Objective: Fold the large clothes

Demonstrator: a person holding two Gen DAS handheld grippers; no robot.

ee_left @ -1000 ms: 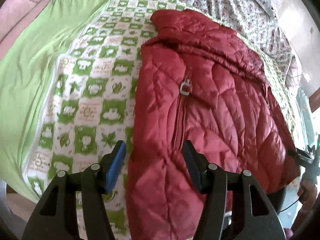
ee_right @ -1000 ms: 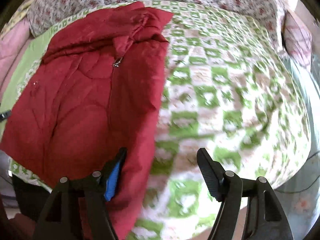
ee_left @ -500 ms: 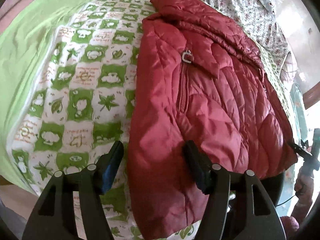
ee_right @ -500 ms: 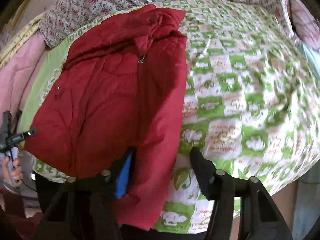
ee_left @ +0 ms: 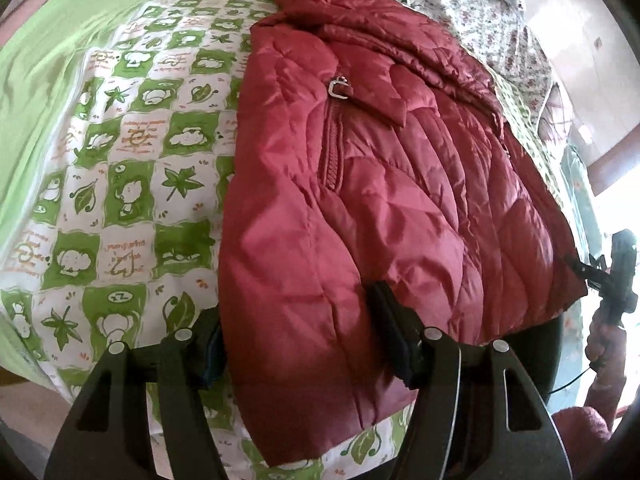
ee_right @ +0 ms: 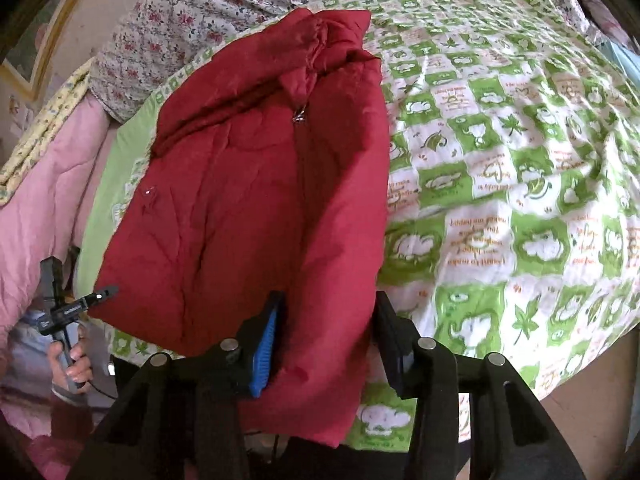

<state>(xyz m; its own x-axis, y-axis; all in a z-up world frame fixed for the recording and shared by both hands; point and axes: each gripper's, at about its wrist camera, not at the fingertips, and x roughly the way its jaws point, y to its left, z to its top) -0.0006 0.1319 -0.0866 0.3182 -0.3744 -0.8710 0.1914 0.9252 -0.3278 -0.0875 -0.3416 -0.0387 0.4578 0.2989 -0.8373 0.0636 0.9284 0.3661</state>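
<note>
A red quilted puffer jacket [ee_left: 380, 184] lies zipped on the green-and-white checked bedspread [ee_left: 132, 128], collar far, hem towards me. My left gripper [ee_left: 298, 340] is open, its jaws on either side of the jacket's hem fold near the bed's front edge. In the right wrist view the same jacket [ee_right: 260, 200] lies left of centre. My right gripper [ee_right: 326, 340] is open and straddles the jacket's lower right edge, blue pad on the left side. Each gripper shows small at the edge of the other's view.
A plain green sheet [ee_left: 44, 60] lies to the left in the left wrist view. A floral quilt [ee_right: 224, 4] lies at the bed's head, and a pink blanket [ee_right: 44, 184] beside it. The bed's front edge is right below both grippers.
Both grippers have moved down and in towards the jacket's hem. The jacket edges now sit between the open jaws. The jacket has hardly shifted.
</note>
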